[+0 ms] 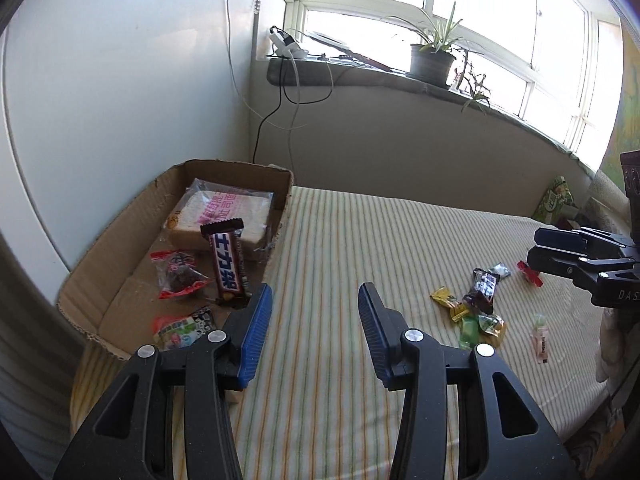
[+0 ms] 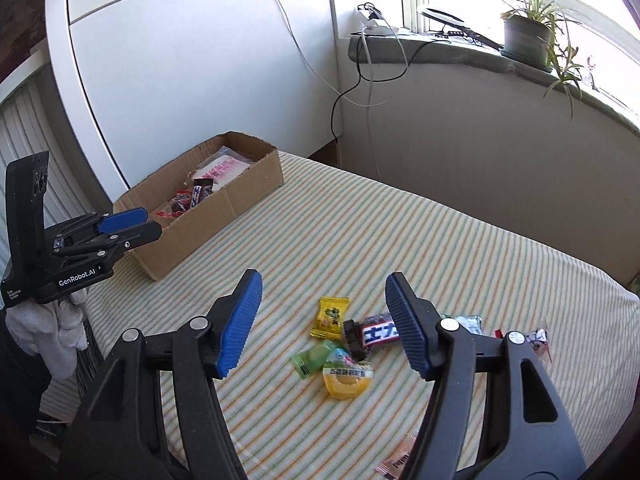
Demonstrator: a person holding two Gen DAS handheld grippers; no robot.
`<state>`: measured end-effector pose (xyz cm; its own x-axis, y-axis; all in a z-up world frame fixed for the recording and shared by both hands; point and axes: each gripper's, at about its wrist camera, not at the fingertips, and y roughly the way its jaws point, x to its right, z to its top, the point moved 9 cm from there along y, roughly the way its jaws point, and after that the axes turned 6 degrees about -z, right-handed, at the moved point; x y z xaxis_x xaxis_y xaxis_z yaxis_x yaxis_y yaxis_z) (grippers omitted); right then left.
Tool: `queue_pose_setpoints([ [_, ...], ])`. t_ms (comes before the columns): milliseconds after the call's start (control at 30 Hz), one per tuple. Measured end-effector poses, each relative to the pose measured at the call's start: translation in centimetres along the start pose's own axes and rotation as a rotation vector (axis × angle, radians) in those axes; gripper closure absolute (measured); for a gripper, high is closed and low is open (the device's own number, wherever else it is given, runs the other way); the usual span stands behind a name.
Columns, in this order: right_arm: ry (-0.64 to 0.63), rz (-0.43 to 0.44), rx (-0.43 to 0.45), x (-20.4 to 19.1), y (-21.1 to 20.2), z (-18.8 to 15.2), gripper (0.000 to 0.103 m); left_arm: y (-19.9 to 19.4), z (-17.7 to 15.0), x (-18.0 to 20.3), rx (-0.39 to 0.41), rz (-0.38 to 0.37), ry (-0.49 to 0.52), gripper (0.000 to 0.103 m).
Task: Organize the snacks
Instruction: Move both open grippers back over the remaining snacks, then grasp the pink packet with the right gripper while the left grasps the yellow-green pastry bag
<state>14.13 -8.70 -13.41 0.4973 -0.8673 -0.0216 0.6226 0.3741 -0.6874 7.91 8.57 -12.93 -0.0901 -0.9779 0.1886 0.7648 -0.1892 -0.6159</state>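
Both tools, left (image 1: pixel 315 306) and right (image 2: pixel 324 294), hover spread above bedsheet (image 2: pixel 400 232).

Bare striped cloth (image 2: pixel 360 240) separates cardboard box (image 2: pixel 208 216) from candy cluster (image 2: pixel 344 344).

"GenRobot.AI" on the left hand-held gripper (image 2: pixel 138 222); perhaps "士力架" on the chocolate bar (image 1: pixel 228 266).
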Motion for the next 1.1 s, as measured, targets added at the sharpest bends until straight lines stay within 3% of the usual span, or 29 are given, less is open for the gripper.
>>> queue_pose_setpoints([
  [67, 0.012, -0.016, -0.014, 1.8, -0.5, -1.1, 0.036, 0.9, -0.3, 1.9, -0.019, -0.044, 0.019, 0.061],
  [133, 0.016, -0.046, -0.034, 3.5, -0.9, -2.4, 0.036, 1.9, -0.8, 4.0, -0.054, -0.115, 0.017, 0.069],
  [367, 0.042, -0.086, -0.105, 6.5, -1.7, -7.6, 0.037, 4.1, -2.7, 11.3, -0.137, -0.246, 0.105, 0.069],
  [500, 0.065, -0.065, -0.145, 6.7, -1.8, -10.6, 0.047, 5.2, -3.9, 15.1, -0.178, -0.295, 0.172, 0.069],
  [633, 0.104, -0.034, -0.17, 6.0, -1.3, -12.7, 0.058, 6.9, -4.8, 16.9, -0.215, -0.296, 0.23, 0.069],
  [900, 0.141, -0.067, -0.188, 6.6, 0.8, -13.2, 0.059, 9.6, -5.7, 17.8, -0.258, -0.269, 0.354, 0.069],
  [1000, 0.116, -0.102, -0.194, 6.9, 0.8, -13.4, 0.075, 10.0, -6.3, 17.3, -0.265, -0.262, 0.364, 0.069],
  [1100, 0.118, -0.099, -0.192, 7.0, 0.5, -13.5, 0.078, 10.1, -6.2, 17.4, -0.264, -0.267, 0.357, 0.075],
])
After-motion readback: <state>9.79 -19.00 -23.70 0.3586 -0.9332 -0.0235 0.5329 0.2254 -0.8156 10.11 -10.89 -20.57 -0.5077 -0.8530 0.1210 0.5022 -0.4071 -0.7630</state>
